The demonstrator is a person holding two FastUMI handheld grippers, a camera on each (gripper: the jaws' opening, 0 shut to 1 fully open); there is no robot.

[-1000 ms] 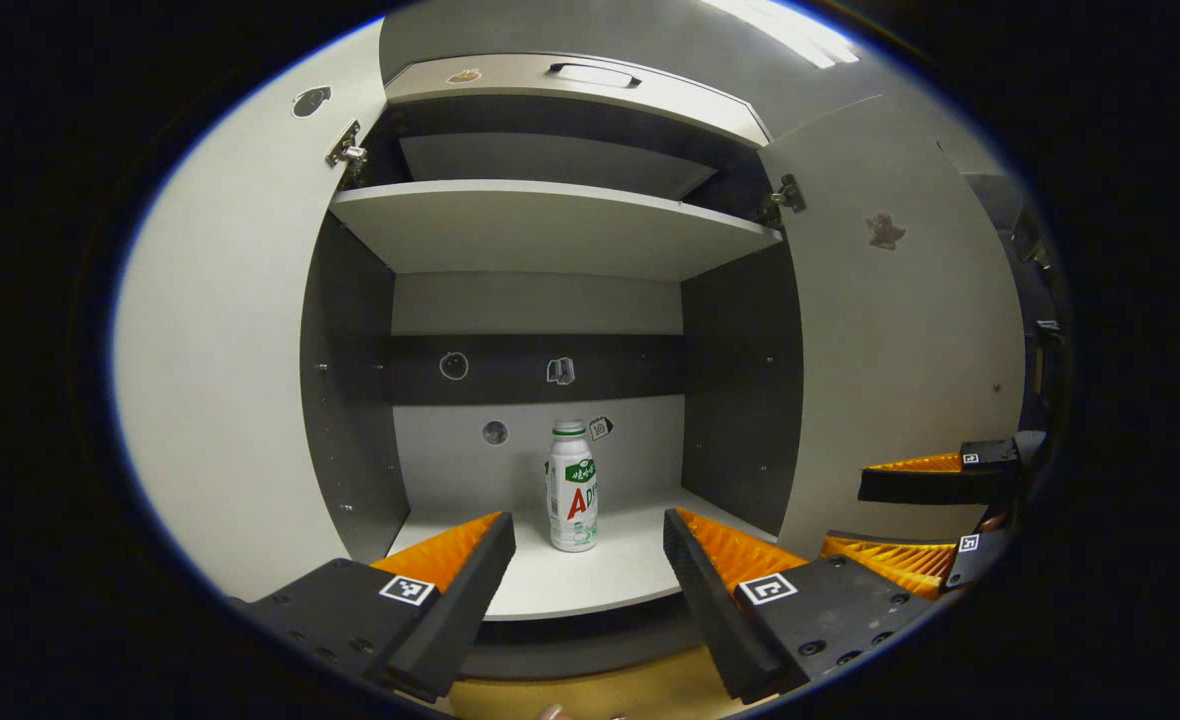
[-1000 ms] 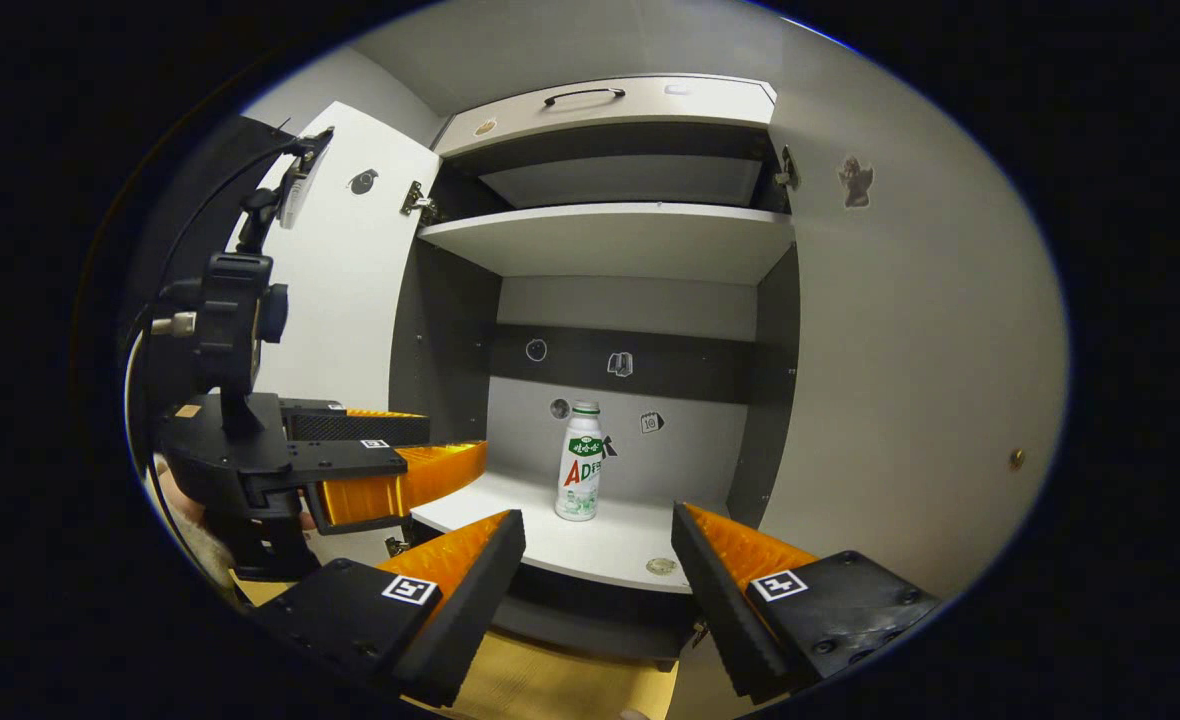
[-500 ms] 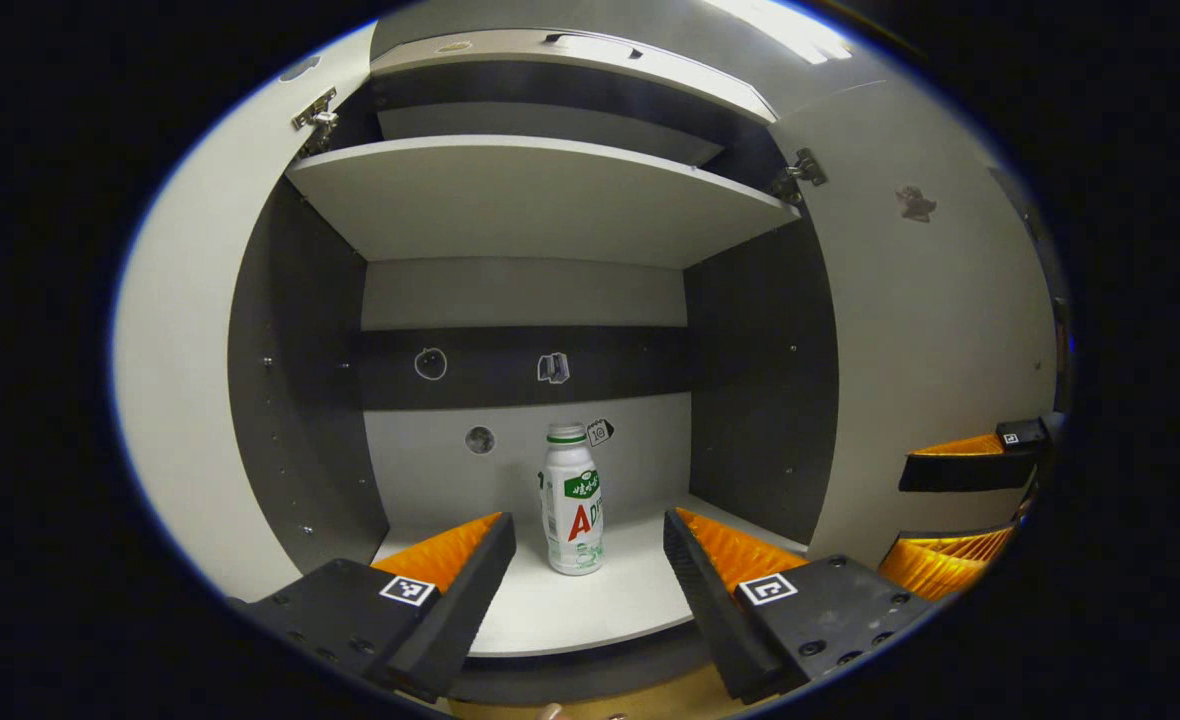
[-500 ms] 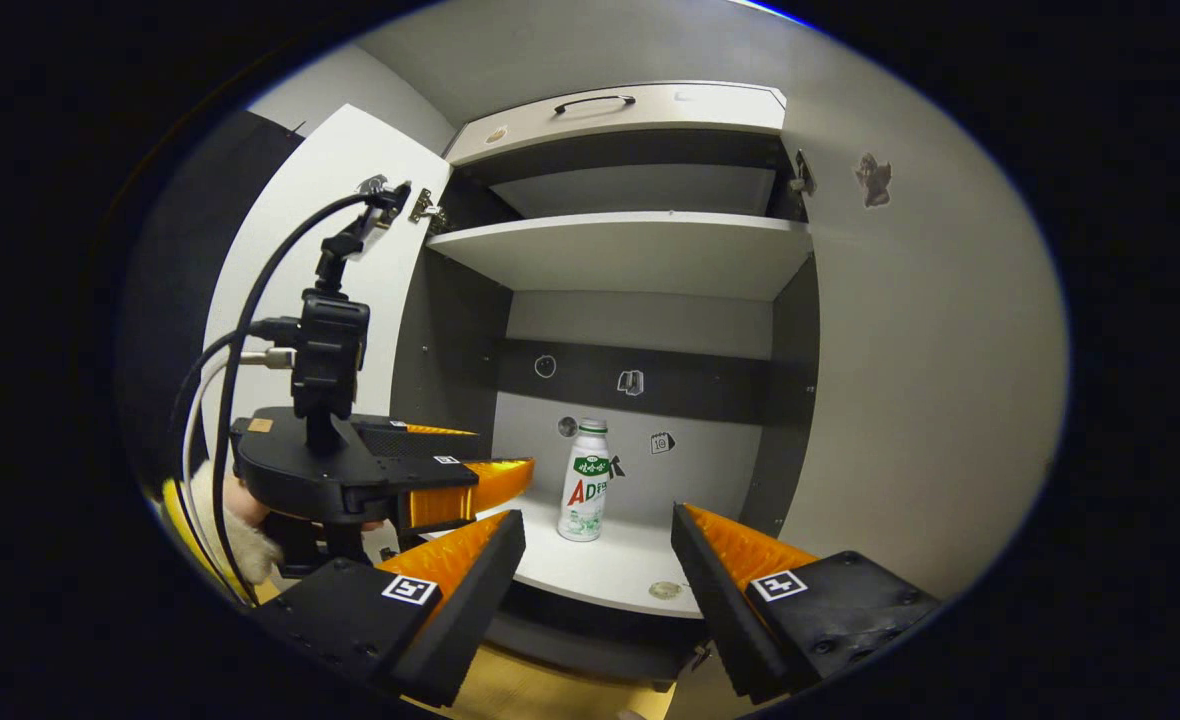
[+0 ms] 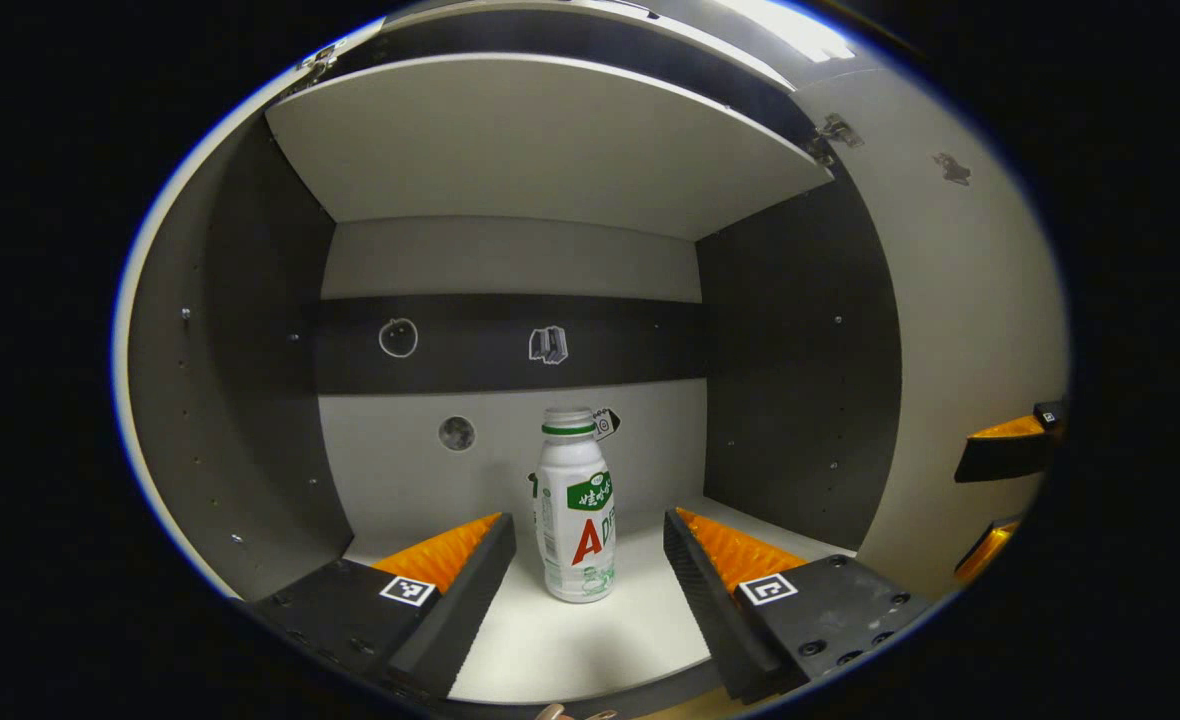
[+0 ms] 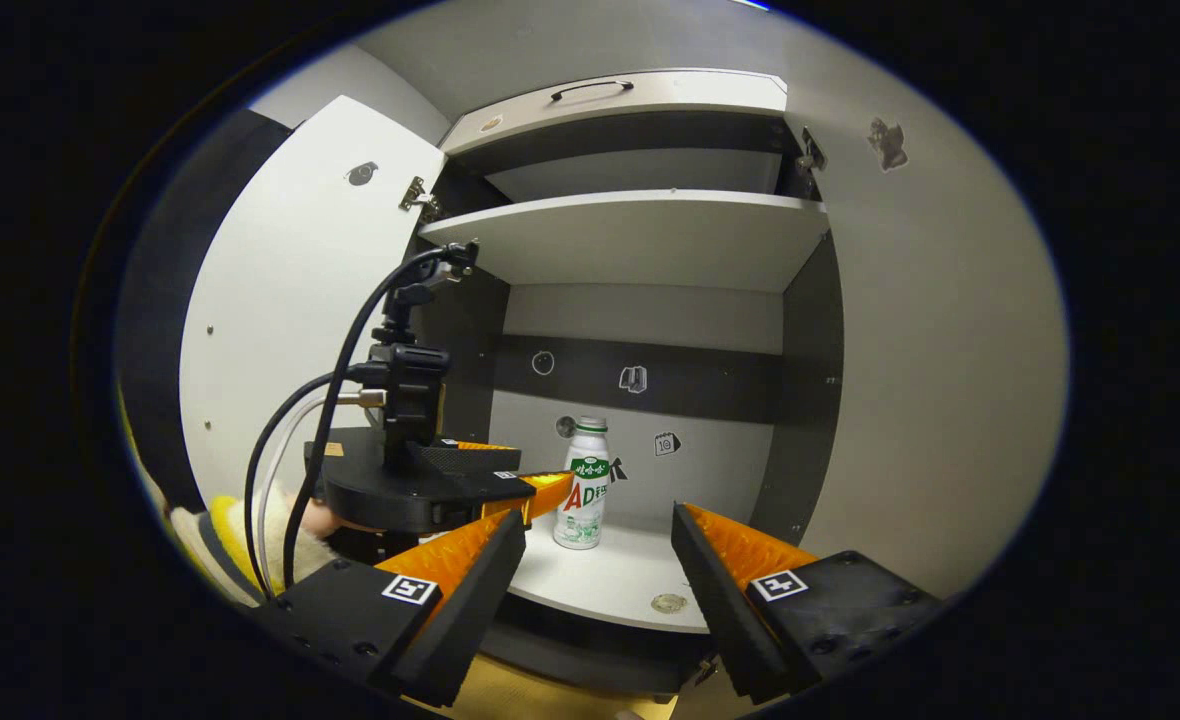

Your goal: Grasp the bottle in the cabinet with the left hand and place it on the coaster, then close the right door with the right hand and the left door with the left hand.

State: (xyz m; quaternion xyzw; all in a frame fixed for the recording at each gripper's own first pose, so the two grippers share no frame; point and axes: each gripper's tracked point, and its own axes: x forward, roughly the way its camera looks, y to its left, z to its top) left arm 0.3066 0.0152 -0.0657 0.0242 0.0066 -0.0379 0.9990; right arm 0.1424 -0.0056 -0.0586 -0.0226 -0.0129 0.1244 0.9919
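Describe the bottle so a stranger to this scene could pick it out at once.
Start at the open cabinet and look under its wide shelf to the pale bottom board. The bottle stands upright there, near the back wall. It is the one free-standing thing inside: white, with a green band at the neck and a printed label, unlike the flat stickers behind it.

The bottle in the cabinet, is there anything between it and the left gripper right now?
Nothing visible. In the left gripper view the bottle stands upright on the bare lower shelf, straight ahead of the open left gripper. Both doors are swung wide. The right gripper hangs back, off to the side.
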